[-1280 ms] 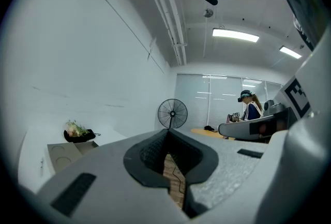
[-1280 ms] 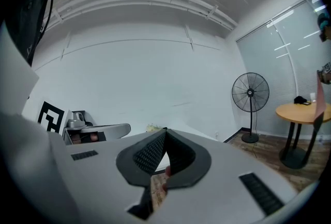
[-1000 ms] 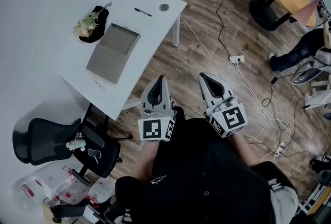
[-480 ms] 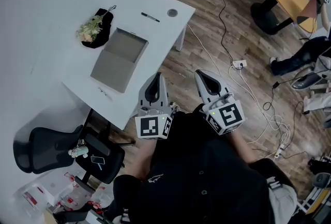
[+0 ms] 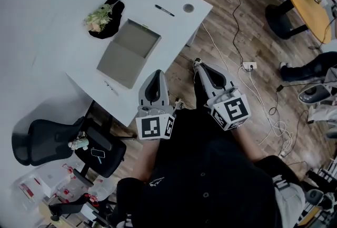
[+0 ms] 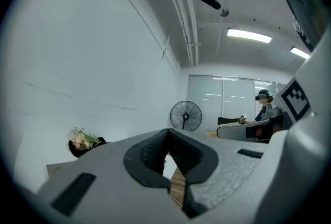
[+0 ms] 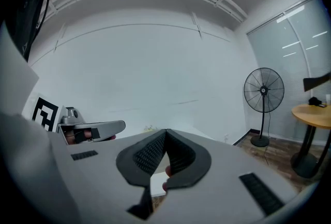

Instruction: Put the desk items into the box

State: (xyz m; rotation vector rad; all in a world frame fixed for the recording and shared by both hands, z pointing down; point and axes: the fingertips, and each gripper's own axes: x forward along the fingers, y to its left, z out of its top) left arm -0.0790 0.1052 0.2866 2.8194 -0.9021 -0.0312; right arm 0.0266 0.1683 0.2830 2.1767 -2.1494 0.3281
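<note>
An open grey cardboard box [image 5: 129, 52] lies on the white desk [image 5: 79, 58] in the head view. Beyond it sit a black pouch with a small flower bunch [image 5: 104, 15], a black pen [image 5: 165, 10] and a small round grey item [image 5: 188, 8]. My left gripper [image 5: 157, 72] hangs just off the desk's near edge, shut and empty. My right gripper [image 5: 202, 66] is beside it over the wooden floor, also shut with nothing held. In the left gripper view the flower bunch [image 6: 83, 139] shows past the closed left gripper [image 6: 166, 132]. The right gripper [image 7: 165, 133] points at a white wall.
A black office chair [image 5: 50, 142] stands at the desk's near left, with clutter on the floor below it. Cables and a power strip [image 5: 249, 66] trail across the wooden floor. A round yellow table [image 5: 308, 0] and a seated person's legs [image 5: 310, 69] are at right. A standing fan [image 6: 185, 115] is by the wall.
The desk and box have slid lower and rightwards in the head view, closer to me. Both grippers stayed shut and now sit nearer the desk's edge.
</note>
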